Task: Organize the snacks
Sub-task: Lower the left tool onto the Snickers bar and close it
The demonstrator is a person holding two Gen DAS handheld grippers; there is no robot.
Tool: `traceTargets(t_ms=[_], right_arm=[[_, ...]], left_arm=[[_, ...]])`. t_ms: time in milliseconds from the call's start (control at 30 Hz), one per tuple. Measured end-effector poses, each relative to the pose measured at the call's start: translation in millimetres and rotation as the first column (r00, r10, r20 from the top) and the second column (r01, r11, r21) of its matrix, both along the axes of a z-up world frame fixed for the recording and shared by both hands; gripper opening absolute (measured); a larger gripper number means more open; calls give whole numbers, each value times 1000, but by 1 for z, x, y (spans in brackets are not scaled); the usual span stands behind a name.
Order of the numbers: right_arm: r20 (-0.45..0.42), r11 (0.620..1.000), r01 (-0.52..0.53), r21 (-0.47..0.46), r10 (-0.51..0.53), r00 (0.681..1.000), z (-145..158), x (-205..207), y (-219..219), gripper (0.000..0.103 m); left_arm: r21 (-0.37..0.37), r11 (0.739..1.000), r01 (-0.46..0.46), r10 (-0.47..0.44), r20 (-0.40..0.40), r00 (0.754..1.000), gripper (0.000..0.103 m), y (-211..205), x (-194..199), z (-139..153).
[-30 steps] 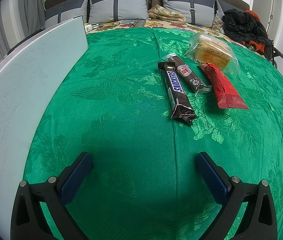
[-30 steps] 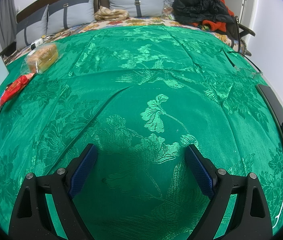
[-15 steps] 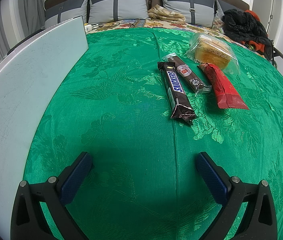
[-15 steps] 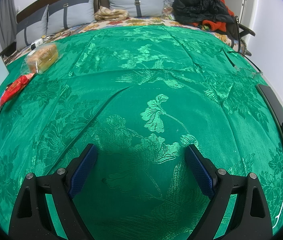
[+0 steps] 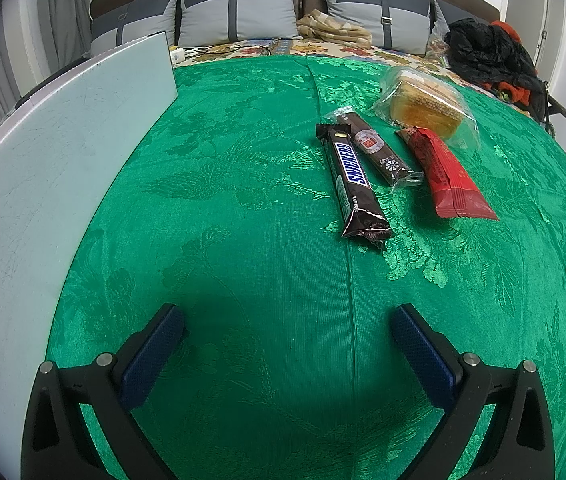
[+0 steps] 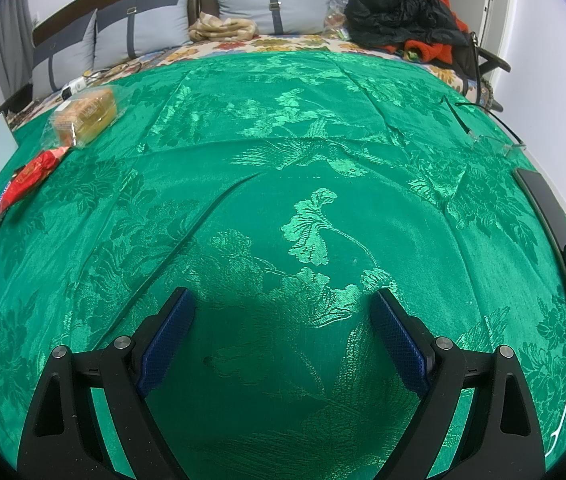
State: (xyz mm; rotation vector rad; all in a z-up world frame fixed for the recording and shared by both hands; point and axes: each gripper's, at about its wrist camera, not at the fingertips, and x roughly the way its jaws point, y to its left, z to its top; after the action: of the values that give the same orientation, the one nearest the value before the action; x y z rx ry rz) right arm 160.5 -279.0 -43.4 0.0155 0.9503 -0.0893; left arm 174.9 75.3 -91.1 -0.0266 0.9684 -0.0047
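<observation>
We hold our left gripper (image 5: 287,334) low over the green cloth (image 5: 243,200), with its blue pads (image 5: 153,356) spread wide and nothing between them. Our right gripper (image 6: 281,330) is spread wide too, and it holds nothing.

The snacks lie far from the left gripper and a bit to the right. The Snickers bar (image 5: 353,182) is nearest. Just beside it on the right lies a brown bar (image 5: 377,150), so close that they seem to touch. Next comes a red pack (image 5: 445,174), and behind that, at the far end, sits a cake in a clear bag (image 5: 425,106). A big pale board (image 5: 43,184) lies on the left side.

We think no snack is picked up yet, so the first grab is the step now. The Snickers bar looks like the easy one for the left gripper. To do it well, we should come down over the middle of the bar and put one pad on each long side. The brown bar is very close, so the right pad must slip in gently. The wrapper looks slick, so we should squeeze firmly but not crush it.
</observation>
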Motion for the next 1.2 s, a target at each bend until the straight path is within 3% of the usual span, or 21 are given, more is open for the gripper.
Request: traceTargets(t_ms=[100,133,233,300,400,500,567,633,700,733,767,933,1067,1200], right_arm=[[0,1000,0,0,0,1000,0,0,0,92],[0,1000,0,-1,0,1000,0,0,0,92],[0,1000,0,0,0,1000,0,0,0,92],[0,1000,-1,1,1,1000,0,0,0,93],[0,1000,0,1,0,1000,0,0,0,93],[0,1000,0,1,0,1000,0,0,0,93],[0,1000,0,1,0,1000,0,0,0,93],[0,1000,0,1,0,1000,0,0,0,93],[0,1000,0,1,0,1000,0,0,0,93],[-1,1000,0,1,0,1000,0,0,0,93],[-1,1000,0,2,0,1000,0,0,0,93],[-1,1000,0,2,0,1000,0,0,0,93],[-1,1000,0,2,0,1000,0,0,0,93],[-1,1000,0,2,0,1000,1,0,0,93]], left_arm=[[-25,1000,-2,-2,-155,988,103,1,15,9],[-43,999,-14,8,-152,988,102,2,17,15],[-140,988,-62,60,-17,998,103,14,27,53],[-203,975,-92,94,0,996,103,20,49,66],[-222,972,-82,65,-83,994,102,13,81,52],[-147,988,-39,19,-133,991,95,-6,97,30],[-109,994,-23,5,-164,986,79,-14,102,14],[-75,997,5,-14,-124,992,73,-19,99,10],[-34,999,39,-42,-108,993,57,-23,96,10],[-3,998,57,-57,-101,993,31,-27,94,9],[8,997,71,-70,-100,993,17,-28,91,10],[-22,996,90,-92,-113,989,17,-14,70,12],[-85,993,85,-95,-126,987,17,3,22,14],[-94,989,118,-131,-147,980,20,9,-10,17]])
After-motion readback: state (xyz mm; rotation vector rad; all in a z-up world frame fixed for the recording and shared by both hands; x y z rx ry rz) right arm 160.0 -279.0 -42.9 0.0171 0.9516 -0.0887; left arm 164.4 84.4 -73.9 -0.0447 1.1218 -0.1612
